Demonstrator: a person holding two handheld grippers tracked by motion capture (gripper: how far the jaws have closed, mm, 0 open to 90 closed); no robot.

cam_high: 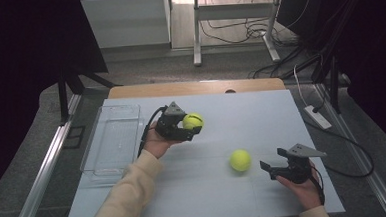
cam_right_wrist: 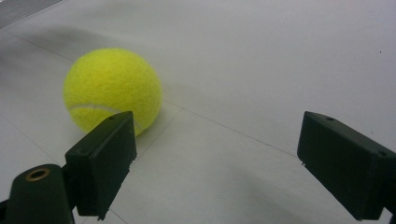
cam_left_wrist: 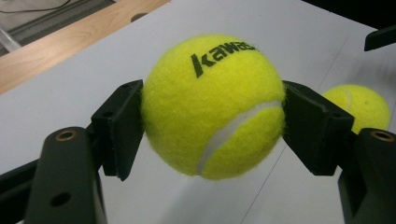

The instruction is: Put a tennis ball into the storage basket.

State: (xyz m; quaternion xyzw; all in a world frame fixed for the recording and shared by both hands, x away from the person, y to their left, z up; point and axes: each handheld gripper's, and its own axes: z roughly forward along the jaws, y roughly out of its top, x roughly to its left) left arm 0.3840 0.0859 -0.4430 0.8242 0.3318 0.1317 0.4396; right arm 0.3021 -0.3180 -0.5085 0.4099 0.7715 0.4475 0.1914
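Left gripper (cam_high: 194, 124) is clamped on a yellow tennis ball (cam_high: 193, 121), one jaw pressed on each side of it. In the left gripper view that held ball (cam_left_wrist: 212, 105) sits squarely between the two black jaws, clear of the tabletop (cam_left_wrist: 70, 93), with black "Kawas..." lettering on top and a white seam curving across its lower front.

Right gripper (cam_high: 265, 167) has its jaws wide apart with nothing between them, and touches no ball. It sits low over the tabletop (cam_high: 261, 120), held by the person's right hand (cam_high: 305, 190).

Two tennis balls in all. The second tennis ball (cam_high: 240, 160) lies loose on the tabletop just ahead of the right gripper's jaws, near but apart from them. In the right gripper view this ball (cam_right_wrist: 112, 91) is beyond the left-hand jaw, which overlaps its lower edge in the frame; whether they touch there cannot be told, but the high view shows a gap. The same loose ball (cam_left_wrist: 362, 105) shows past the right-hand jaw in the left gripper view.

One clear plastic tray (cam_high: 113, 137) lies on the tabletop beside the left gripper, on the side away from the right gripper. Two grippers, one in each hand; left hand (cam_high: 155, 143) comes out of a cream sleeve (cam_high: 125, 197).
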